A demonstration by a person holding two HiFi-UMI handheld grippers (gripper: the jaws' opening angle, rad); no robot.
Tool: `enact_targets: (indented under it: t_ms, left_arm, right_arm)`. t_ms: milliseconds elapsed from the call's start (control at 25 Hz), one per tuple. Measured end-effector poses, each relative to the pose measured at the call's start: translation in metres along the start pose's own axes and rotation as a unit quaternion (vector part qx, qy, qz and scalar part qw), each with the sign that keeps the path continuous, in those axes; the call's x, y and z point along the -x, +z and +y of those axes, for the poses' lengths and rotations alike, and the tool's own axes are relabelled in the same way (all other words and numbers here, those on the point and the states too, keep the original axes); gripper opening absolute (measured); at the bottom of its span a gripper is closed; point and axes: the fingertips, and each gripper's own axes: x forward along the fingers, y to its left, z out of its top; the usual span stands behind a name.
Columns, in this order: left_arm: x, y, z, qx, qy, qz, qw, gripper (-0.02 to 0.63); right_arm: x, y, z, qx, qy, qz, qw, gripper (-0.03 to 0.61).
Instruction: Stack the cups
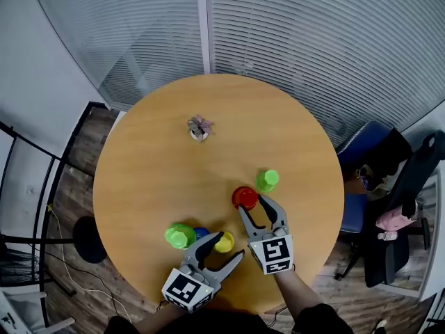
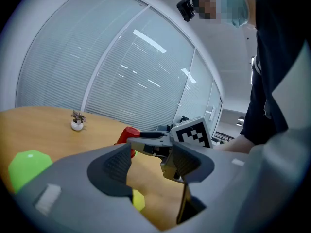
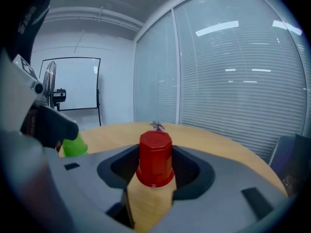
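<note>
Left gripper (image 2: 150,163) fingers are standing wide and empty beside yellow cup (image 1: 224,242). Right gripper (image 3: 154,168) fingers are clasping inverted red cup (image 3: 155,154) over table (image 1: 153,152), likely for stacking on green cup (image 1: 267,180) nearby.

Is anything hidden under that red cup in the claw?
Can't tell. The red cup is upside down in the right claw, closed base up, so its inside is covered. Behind it, a small potted plant stands on the table.
</note>
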Motion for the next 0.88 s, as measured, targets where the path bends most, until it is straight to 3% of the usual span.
enact_targets:
  t_ms: [440,880]
  left_arm:
    - [0.064,-0.010,-0.018,-0.025,0.025,-0.011,0.9993,0.259]
    - [0.099,-0.017,-0.013,-0.046,0.069,-0.026,0.9962,0.259]
  right_arm:
    - [0.054,0.010,0.082,0.005,0.051,-0.010,0.999,0.212]
    - [0.058,-0.001,0.141,0.031,0.103,-0.003,0.994,0.212]
